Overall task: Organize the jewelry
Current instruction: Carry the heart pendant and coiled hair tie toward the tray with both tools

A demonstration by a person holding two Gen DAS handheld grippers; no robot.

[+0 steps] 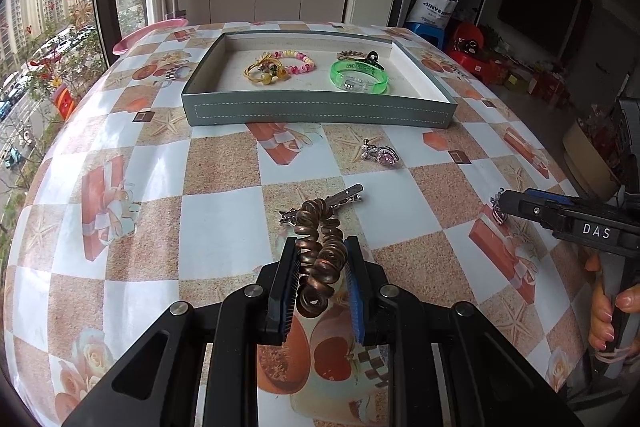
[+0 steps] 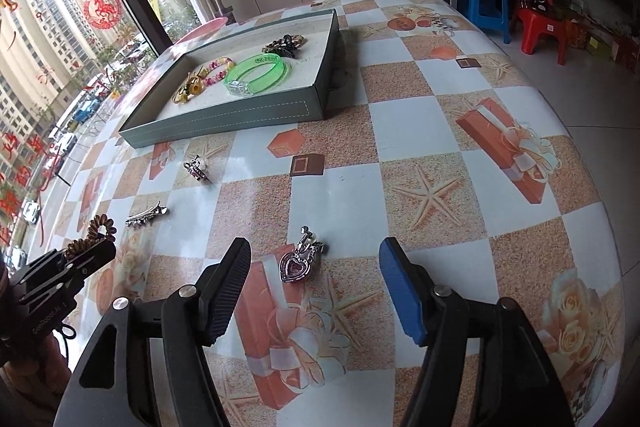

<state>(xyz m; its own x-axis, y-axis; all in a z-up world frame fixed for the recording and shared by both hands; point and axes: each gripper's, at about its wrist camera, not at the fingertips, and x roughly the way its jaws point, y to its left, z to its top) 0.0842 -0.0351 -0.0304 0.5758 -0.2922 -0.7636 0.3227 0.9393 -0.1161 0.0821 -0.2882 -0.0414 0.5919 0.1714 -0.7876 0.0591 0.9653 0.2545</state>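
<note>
my left gripper (image 1: pixel 320 267) pinched the springy brown coil hair tie (image 1: pixel 320 251) just over the tabletop (image 1: pixel 224 211). it looked light and squashy. my right gripper (image 2: pixel 316 291) was spread around the small, hard heart-shaped silver pendant (image 2: pixel 298 265); i'd grab its sides.

Quick count of what's on the table (image 2: pixel 440 131): one grey tray (image 1: pixel 320 113) at the far side, and inside it one green bangle (image 1: pixel 359 78), one pink beaded bracelet (image 1: pixel 298 63), one bunch of yellow hair ties (image 1: pixel 262 73) on its left, and one dark claw clip (image 1: pixel 370 58) lying with a brownish piece I can't make out. Loose on the tablecloth: two heart-shaped sparkly pieces, one (image 2: pixel 298 263) near and one (image 1: pixel 380 153) farther off, one silver hair clip (image 2: pixel 146 217), and one brown spiral hair tie (image 1: pixel 320 259). Off the table, far right: one blue stool (image 2: pixel 486 5) and one red chair (image 2: pixel 540 15).
</note>
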